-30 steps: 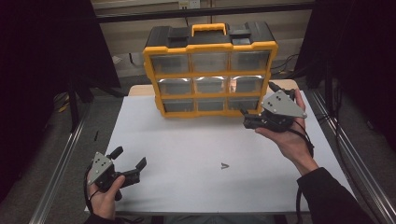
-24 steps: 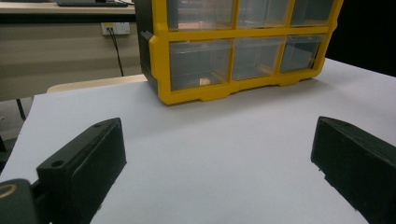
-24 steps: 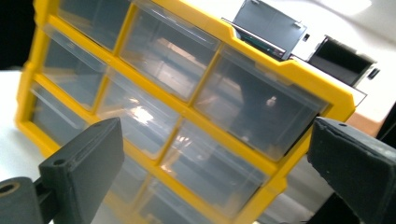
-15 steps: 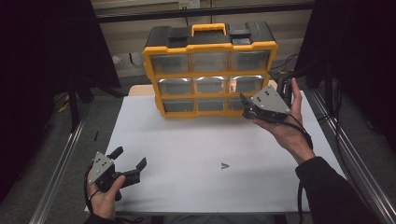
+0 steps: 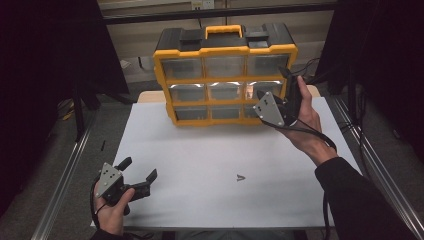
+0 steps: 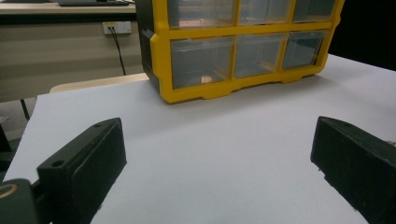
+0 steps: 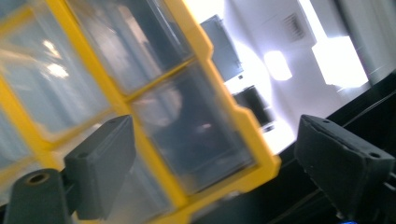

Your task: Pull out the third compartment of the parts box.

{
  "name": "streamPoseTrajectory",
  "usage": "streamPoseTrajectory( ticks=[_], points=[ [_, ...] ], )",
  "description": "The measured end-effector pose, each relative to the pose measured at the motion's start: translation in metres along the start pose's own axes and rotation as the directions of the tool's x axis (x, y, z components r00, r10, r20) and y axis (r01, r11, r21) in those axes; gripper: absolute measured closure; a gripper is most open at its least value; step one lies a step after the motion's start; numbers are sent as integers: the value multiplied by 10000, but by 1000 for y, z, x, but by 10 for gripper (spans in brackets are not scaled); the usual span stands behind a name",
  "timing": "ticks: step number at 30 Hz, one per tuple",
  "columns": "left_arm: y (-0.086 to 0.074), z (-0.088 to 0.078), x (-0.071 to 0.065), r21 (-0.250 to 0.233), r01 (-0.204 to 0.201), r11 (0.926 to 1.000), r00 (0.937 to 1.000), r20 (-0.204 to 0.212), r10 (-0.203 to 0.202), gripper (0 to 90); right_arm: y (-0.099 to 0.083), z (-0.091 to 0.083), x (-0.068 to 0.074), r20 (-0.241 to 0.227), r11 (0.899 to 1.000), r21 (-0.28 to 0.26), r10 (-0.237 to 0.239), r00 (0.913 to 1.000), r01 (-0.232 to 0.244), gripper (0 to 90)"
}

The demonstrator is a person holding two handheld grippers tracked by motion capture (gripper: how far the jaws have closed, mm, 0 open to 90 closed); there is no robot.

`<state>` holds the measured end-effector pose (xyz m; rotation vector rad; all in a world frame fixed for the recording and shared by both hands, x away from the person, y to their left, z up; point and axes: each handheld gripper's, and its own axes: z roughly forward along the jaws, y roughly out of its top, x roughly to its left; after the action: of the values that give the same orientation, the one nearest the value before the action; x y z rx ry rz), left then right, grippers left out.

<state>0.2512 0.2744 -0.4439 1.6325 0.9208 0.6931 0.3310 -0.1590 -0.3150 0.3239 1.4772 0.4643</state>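
Note:
A yellow organiser [image 5: 225, 85] with clear drawers and a black top stands upright at the back of the white table [image 5: 215, 150]. My right gripper [image 5: 286, 82] is raised at its right edge, level with the upper drawers, jaws pointing up. Its jaws have just been closing a little and stand open. In the right gripper view the organiser's yellow corner frame [image 7: 219, 112] lies between the right gripper's [image 7: 217, 128] jaws without touching the pads. My left gripper [image 5: 140, 167] rests open at the table's near left. Across bare table, the left gripper [image 6: 217, 135] faces the organiser [image 6: 233, 51].
A small dark item [image 5: 241, 177] lies on the table right of centre, towards the front. Metal rails run along both sides of the table [image 5: 65, 175]. Cables [image 5: 312, 67] hang behind the organiser's right side.
My right hand has moved up and left to the organiser's right edge, and its gripper has turned upright. The left gripper has stayed where it was.

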Motion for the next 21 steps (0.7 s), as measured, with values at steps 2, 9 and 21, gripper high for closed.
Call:
streamPoseTrajectory(
  ticks=[2, 9, 21],
  points=[
    [0, 1, 0, -35, -17, 10000, 10000, 58, 17, 32, 1, 2, 1, 109, 9991, -11, -428, 9990, 428, 145],
    [0, 0, 0, -24, -74, 10000, 10000, 64, 74, 33, 3, 11, 5, 468, 9883, 83, -1528, 9871, 1526, 199],
    [0, 1, 0, -36, -52, 10000, 10000, 68, 52, 35, 5, 32, 7, 698, 9443, 471, -3283, 9420, 3257, 352]
  ],
)
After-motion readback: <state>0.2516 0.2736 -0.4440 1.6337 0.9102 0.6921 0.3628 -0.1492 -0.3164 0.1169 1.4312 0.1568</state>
